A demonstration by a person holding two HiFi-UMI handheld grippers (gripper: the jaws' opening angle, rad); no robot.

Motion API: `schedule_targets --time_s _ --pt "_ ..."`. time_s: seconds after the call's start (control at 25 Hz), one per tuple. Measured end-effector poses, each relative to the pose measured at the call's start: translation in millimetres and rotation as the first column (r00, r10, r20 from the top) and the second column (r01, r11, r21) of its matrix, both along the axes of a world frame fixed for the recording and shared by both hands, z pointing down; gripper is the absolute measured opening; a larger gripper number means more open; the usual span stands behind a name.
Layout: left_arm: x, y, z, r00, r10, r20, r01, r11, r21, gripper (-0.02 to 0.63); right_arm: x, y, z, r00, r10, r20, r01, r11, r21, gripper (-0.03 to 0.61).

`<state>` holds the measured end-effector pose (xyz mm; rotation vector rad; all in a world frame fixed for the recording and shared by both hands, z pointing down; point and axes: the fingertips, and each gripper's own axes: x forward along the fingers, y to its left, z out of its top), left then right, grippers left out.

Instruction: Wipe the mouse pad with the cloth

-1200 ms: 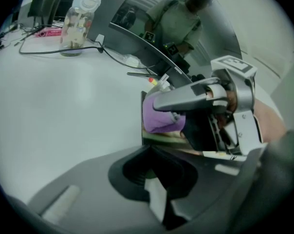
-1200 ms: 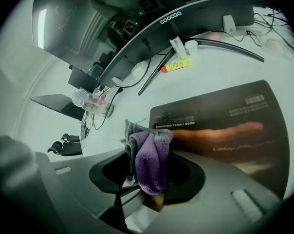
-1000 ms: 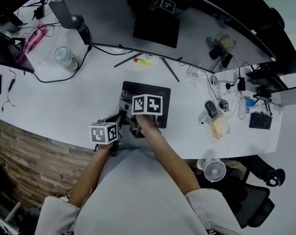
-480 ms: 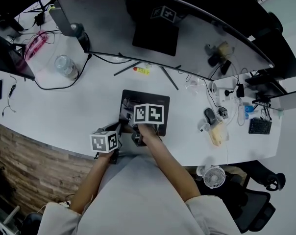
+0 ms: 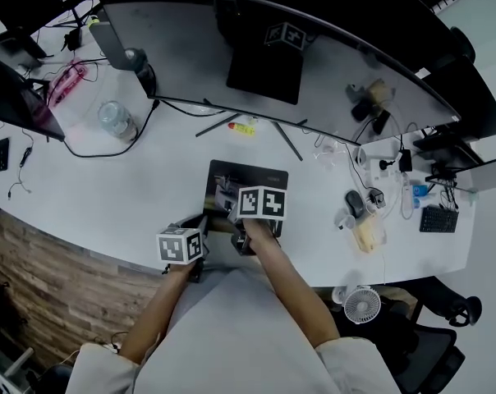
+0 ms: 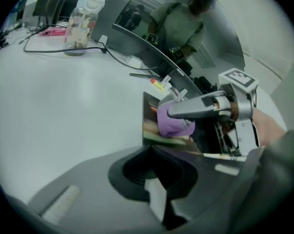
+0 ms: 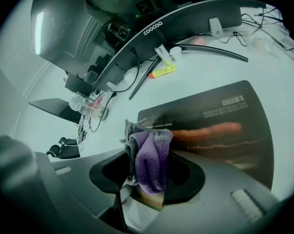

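Right gripper view: right gripper (image 7: 148,175) jaws pinch the purple cloth (image 7: 150,155) at the mouse pad's (image 7: 220,116) lower-left edge. Bare pad stretches right. Left gripper (image 6: 154,182) jaws pressed together, empty, off the pad's left edge.

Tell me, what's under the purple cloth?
The cloth, pinched in the right claw, rests on the mouse pad. The bit of pad right beneath is covered.
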<state>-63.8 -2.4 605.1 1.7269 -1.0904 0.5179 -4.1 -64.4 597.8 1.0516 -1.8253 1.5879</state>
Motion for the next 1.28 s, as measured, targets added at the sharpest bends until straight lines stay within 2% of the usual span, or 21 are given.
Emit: schedule_targets --time_s 1.28 --pt "4.0 1.5 -1.4 1.0 0.006 -0.006 -0.006 1.0 -0.001 0.0 60.3 9.3 1.8 0.999 0.035 0.019 -0.035 0.999 -0.011 0.193"
